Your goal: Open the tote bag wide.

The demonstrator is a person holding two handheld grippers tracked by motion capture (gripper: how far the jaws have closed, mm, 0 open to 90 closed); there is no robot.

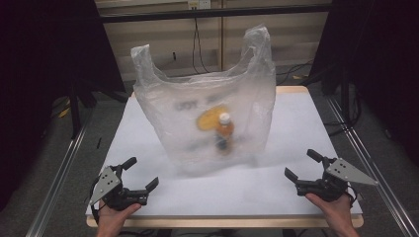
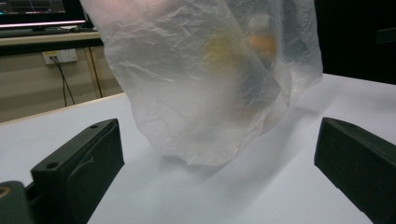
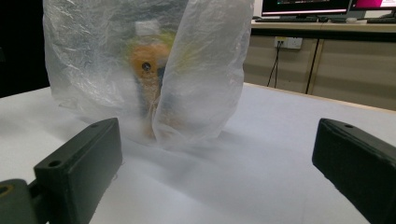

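A tall, translucent white plastic bag stands upright at the centre of your white counter, an orange bottle inside. Your left tool and right tool, both spread and empty, flank it at lower frame, about equally near.
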